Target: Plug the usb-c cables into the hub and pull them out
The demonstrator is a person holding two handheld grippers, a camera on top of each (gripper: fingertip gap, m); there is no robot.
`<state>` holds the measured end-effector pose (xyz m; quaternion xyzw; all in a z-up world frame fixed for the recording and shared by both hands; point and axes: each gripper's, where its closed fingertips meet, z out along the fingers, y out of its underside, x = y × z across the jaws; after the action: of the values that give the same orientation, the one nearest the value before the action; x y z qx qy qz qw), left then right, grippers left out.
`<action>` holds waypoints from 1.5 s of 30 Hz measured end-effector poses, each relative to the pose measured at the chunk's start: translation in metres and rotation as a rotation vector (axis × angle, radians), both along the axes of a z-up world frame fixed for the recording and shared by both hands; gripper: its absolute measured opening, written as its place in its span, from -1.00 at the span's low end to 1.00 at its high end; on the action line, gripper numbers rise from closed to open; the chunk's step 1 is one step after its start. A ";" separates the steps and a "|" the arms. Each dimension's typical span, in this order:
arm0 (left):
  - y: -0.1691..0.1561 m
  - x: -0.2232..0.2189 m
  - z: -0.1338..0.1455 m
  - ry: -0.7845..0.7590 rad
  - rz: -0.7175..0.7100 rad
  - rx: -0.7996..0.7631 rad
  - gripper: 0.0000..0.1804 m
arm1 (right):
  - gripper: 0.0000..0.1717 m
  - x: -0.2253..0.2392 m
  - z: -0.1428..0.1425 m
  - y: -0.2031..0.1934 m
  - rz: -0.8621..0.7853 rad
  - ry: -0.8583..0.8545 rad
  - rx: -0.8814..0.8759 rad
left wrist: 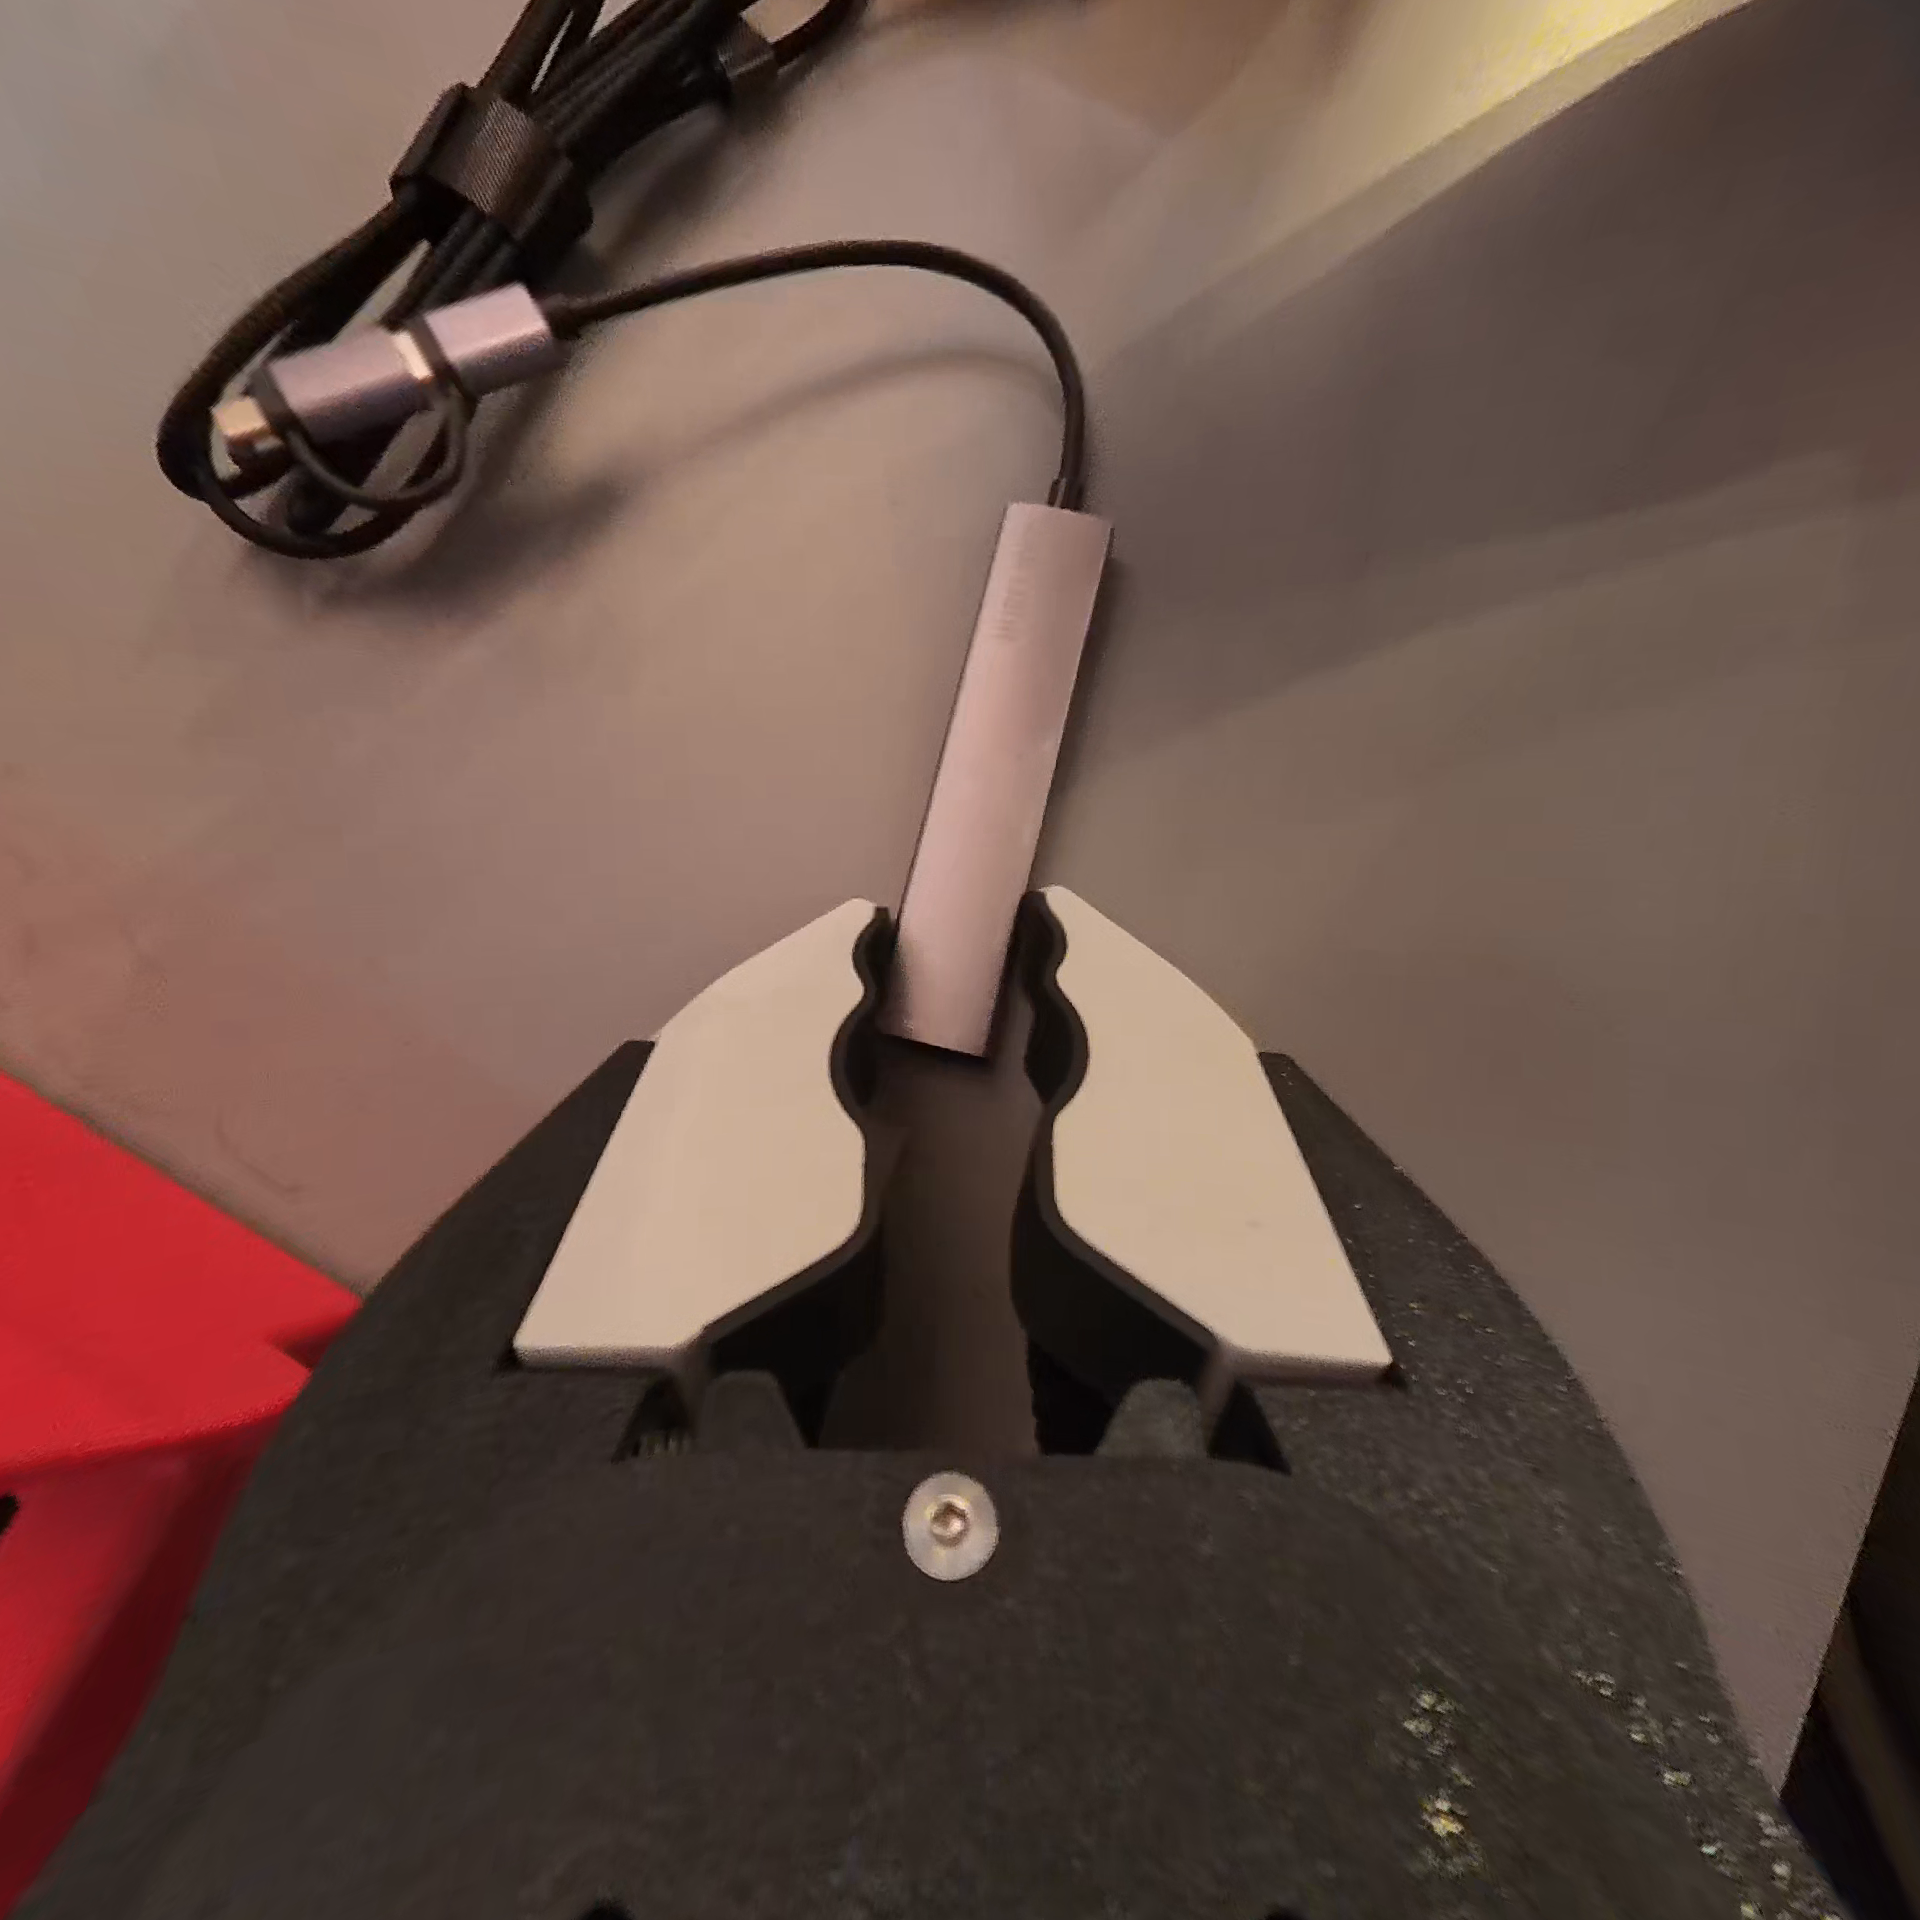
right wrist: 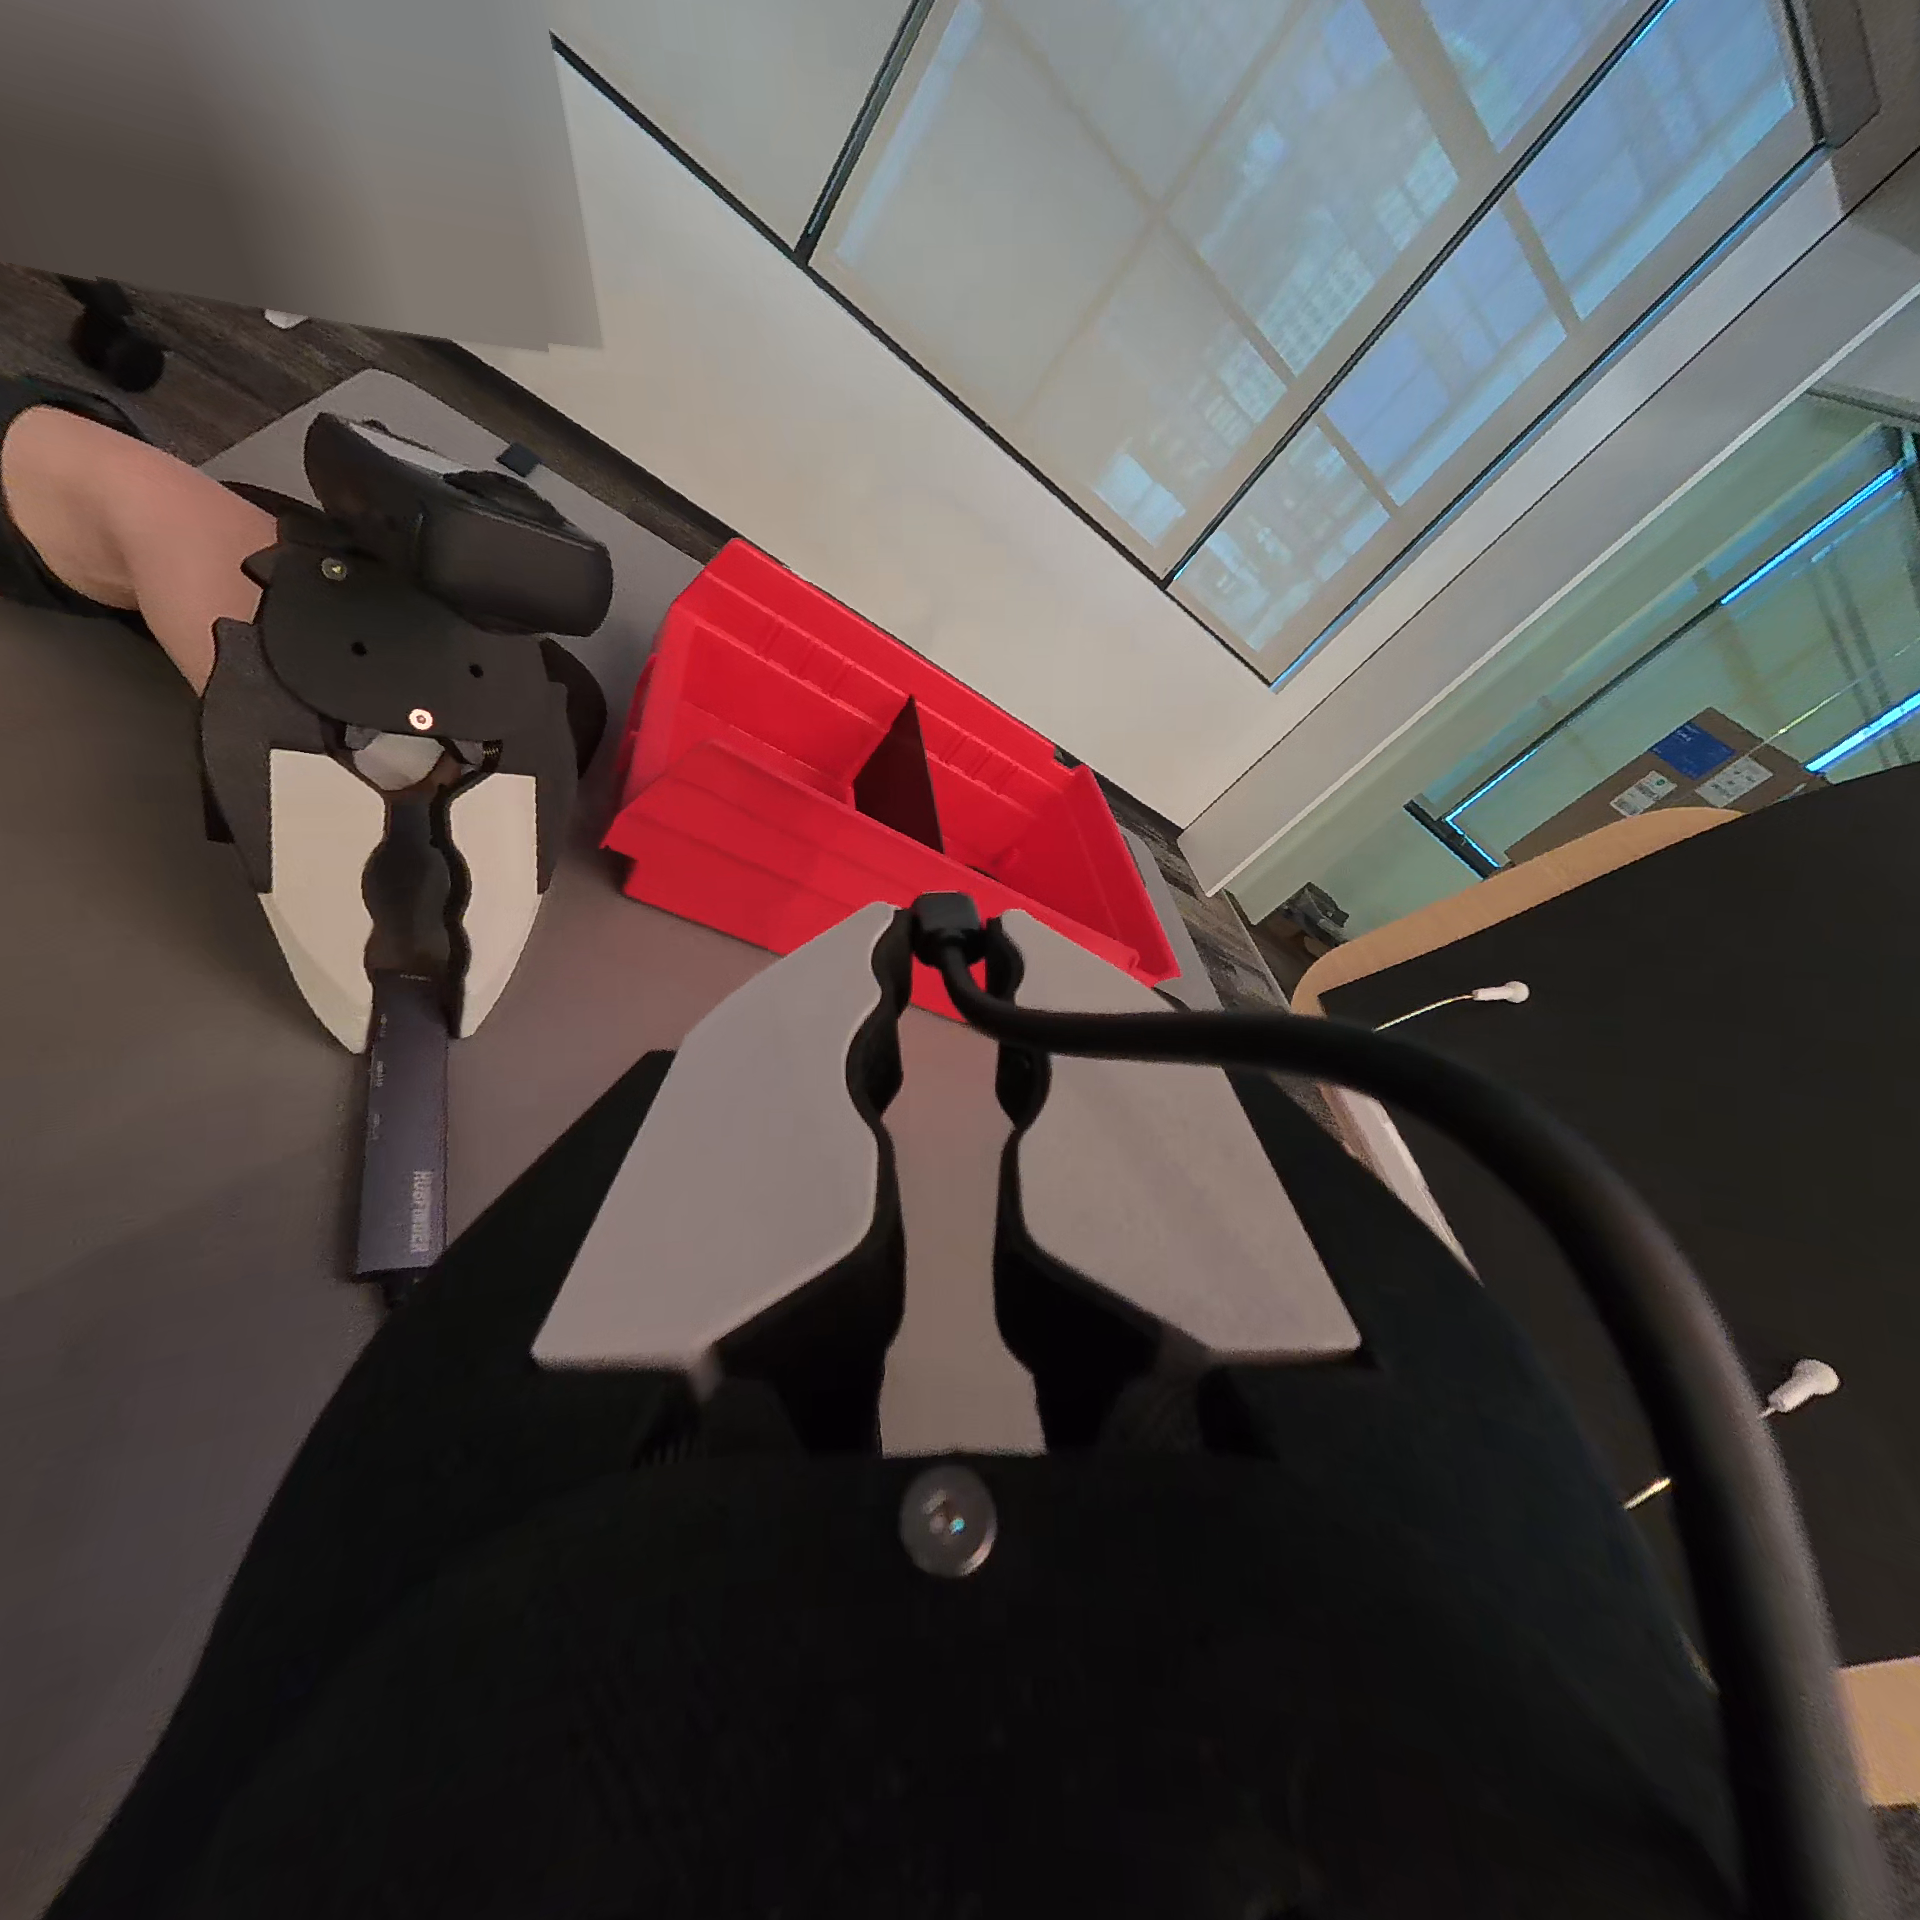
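In the left wrist view, the near end of the grey hub [left wrist: 997, 790] is clamped between the jaws of the left gripper [left wrist: 951, 914]; the hub lies on the grey tabletop [left wrist: 520, 779], and its thin cable is led to a black cable bundle [left wrist: 416, 312]; in the right wrist view, the black usb-c plug [right wrist: 940, 920] is clamped in the jaws of the right gripper [right wrist: 945, 925], raised above the tabletop before a red bin [right wrist: 790, 790]; the hub is seen at left, held by the left gripper.

Hub [left wrist: 992, 790] on table [left wrist: 520, 779], cable bundle [left wrist: 395, 312] beyond it.
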<state>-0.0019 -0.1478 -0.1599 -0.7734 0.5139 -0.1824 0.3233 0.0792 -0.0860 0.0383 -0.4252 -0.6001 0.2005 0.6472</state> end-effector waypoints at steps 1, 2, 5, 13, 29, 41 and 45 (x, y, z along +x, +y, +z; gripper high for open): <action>0.000 0.000 0.000 0.010 0.002 -0.002 -0.74 | -0.85 0.000 0.000 0.000 0.000 -0.001 0.000; 0.001 0.001 0.000 0.016 0.004 0.001 -0.75 | -0.85 0.000 -0.001 0.000 0.000 -0.003 0.000; -0.002 0.010 0.002 -0.057 0.021 -0.044 -0.76 | -0.85 0.000 -0.001 0.000 -0.001 -0.005 -0.001; 0.009 0.023 0.038 -0.366 0.089 -0.204 -0.77 | -0.85 0.005 0.003 0.004 -0.013 0.012 -0.013; 0.066 0.019 0.107 -0.616 0.266 -0.131 -0.77 | -0.85 -0.008 -0.008 0.016 -0.114 0.009 -0.225; 0.080 0.003 0.125 -0.758 0.395 -0.112 -0.77 | -0.85 -0.033 -0.035 0.015 -0.234 -0.025 -0.394; 0.083 0.005 0.128 -0.772 0.412 -0.105 -0.77 | -0.85 -0.032 -0.039 0.021 -0.275 -0.010 -0.396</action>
<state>0.0034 -0.0646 -0.0317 -0.7502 0.1802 -0.4156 0.4816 0.0470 -0.0651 -0.0006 -0.6225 -0.4888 0.2223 0.5694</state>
